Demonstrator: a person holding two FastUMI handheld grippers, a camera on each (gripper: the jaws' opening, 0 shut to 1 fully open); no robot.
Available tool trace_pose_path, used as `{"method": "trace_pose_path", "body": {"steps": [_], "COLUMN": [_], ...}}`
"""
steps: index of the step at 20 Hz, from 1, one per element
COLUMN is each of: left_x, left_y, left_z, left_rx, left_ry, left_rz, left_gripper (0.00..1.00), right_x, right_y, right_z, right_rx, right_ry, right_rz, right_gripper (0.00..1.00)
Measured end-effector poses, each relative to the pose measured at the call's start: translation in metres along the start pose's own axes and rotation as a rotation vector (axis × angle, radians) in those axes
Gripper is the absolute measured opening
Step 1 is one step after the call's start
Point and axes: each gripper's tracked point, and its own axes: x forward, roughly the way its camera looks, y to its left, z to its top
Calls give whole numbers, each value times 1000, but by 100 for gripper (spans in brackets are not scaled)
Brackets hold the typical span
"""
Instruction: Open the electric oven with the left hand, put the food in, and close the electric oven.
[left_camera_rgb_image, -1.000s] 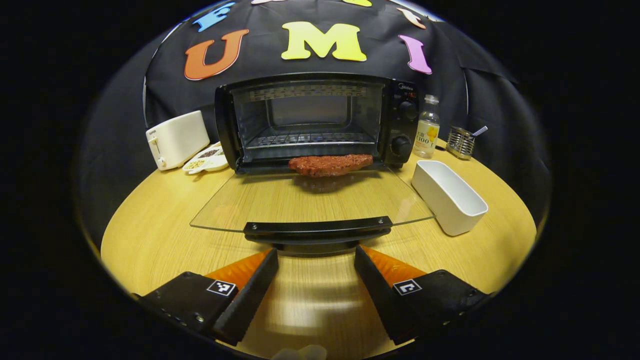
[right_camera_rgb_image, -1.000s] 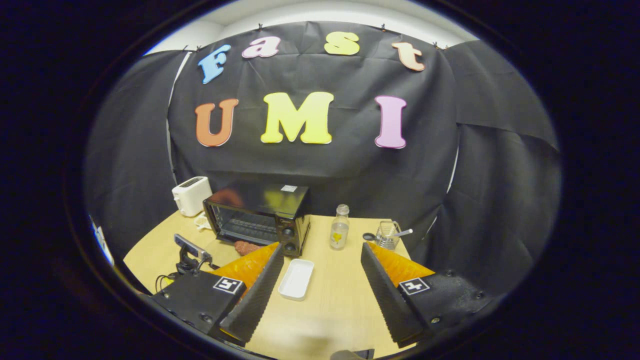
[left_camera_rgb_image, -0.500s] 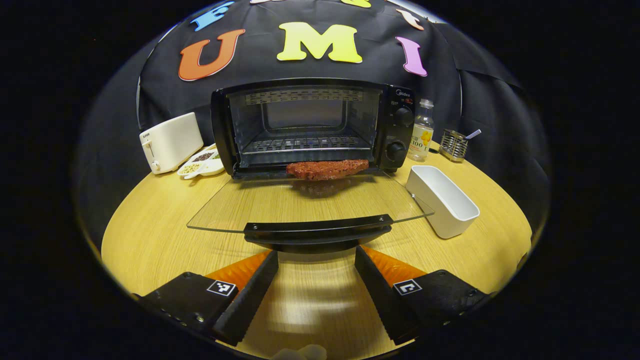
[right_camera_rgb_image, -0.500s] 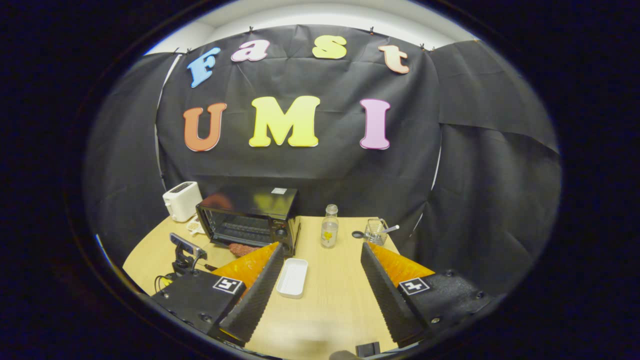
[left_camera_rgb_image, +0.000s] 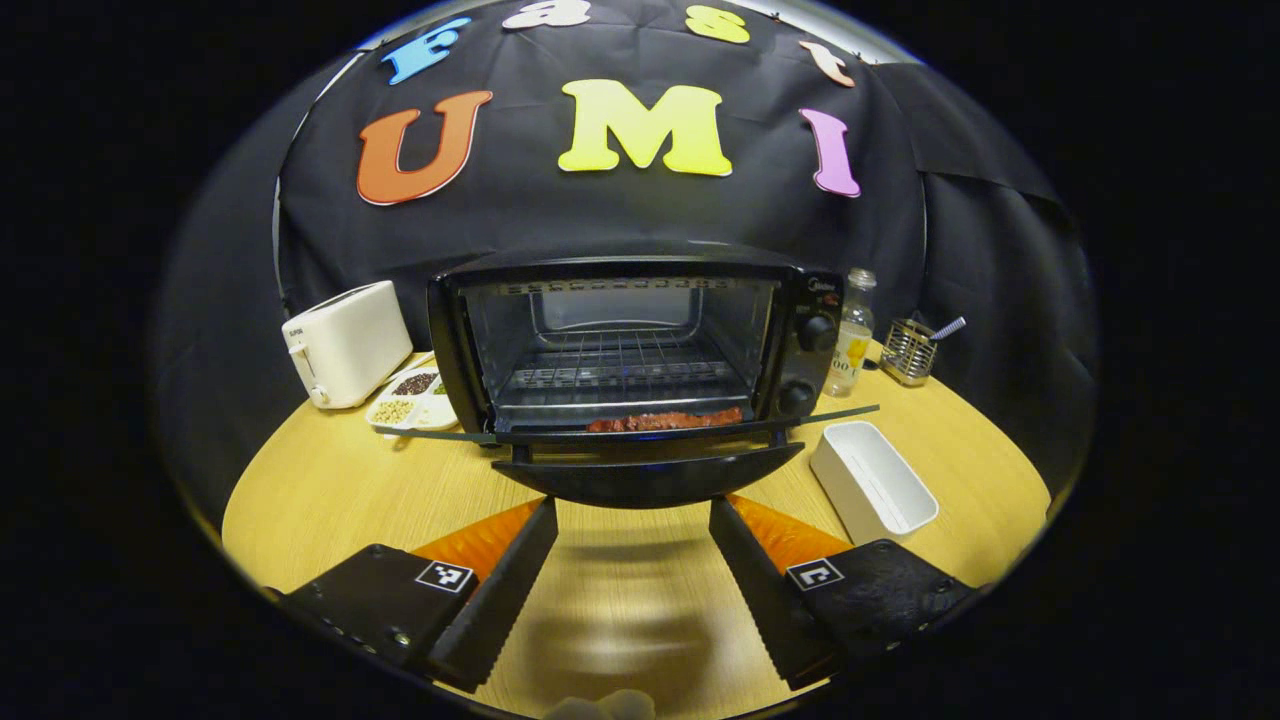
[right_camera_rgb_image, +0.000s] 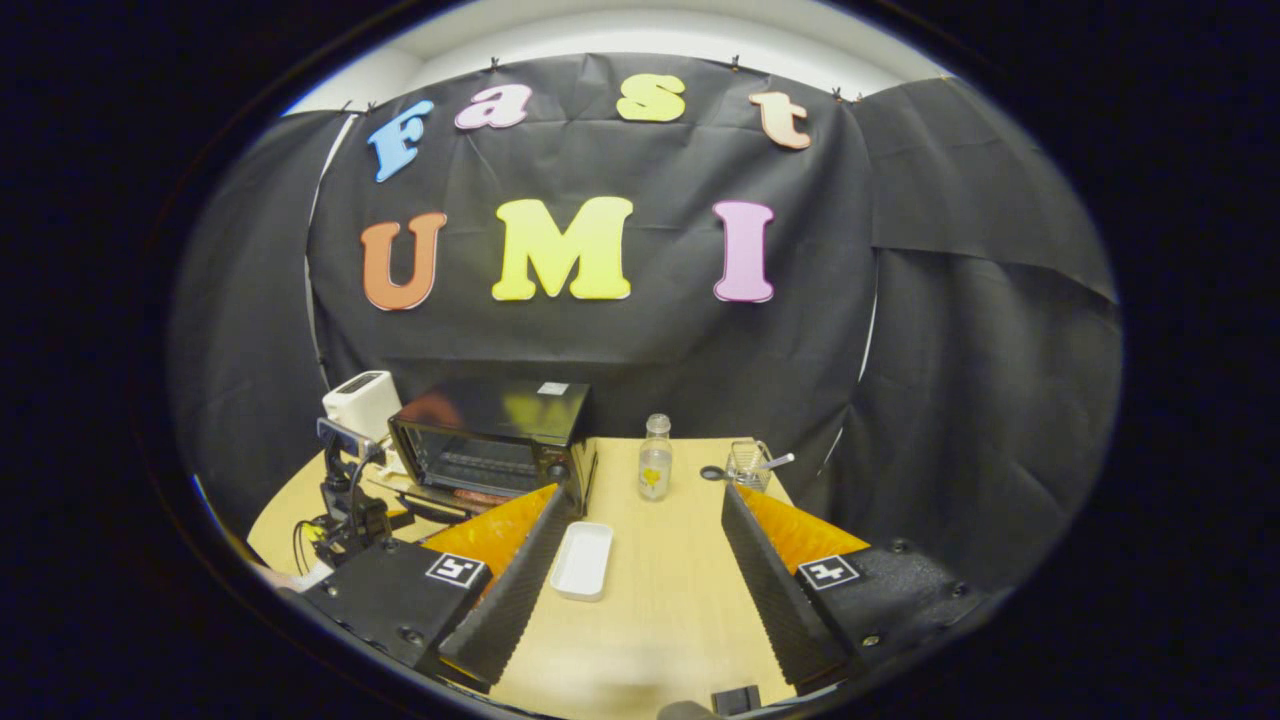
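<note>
In the left gripper view, my left gripper (left_camera_rgb_image: 632, 570) is spread wide and holds nothing; its ribbed black fingers (left_camera_rgb_image: 500, 590) with orange sides frame bare pale wood table (left_camera_rgb_image: 330, 490). Just ahead of my fingertips sits the dark curved handle (left_camera_rgb_image: 650, 482) of the oven door (left_camera_rgb_image: 640, 437). A second ago I looked down on that glass sheet lying flat; now I see it almost edge-on, a thin dark line, so either the door is rising or my hand has dropped to its level, which I judge starts the closing. The food (left_camera_rgb_image: 665, 421), a flat, rough, reddish-brown slab, lies beyond the handle at the mouth of the boxy black electric oven (left_camera_rgb_image: 630, 340), below its wire rack, perhaps not fully inside. Beyond my right finger is a smooth white rectangular dish (left_camera_rgb_image: 872, 482); beyond my left, a cream toaster (left_camera_rgb_image: 345, 343). In the right gripper view, my right gripper (right_camera_rgb_image: 640, 580) is also wide apart and empty, raised well back, with the oven far beyond its left finger, the same dish (right_camera_rgb_image: 582, 560) between the fingers, and a clear bottle (right_camera_rgb_image: 654, 470) farther off.
</note>
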Motion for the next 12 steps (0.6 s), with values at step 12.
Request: {"method": "trace_pose_path", "body": {"steps": [12], "left_x": [52], "left_y": [-3], "left_z": [79], "left_rx": [24], "left_ry": [-73], "left_rz": [-7], "left_gripper": [98], "right_x": [3], "right_y": [-23], "right_z": [5], "right_rx": [30], "right_ry": [-10], "right_rz": [-45], "right_gripper": [99]}}
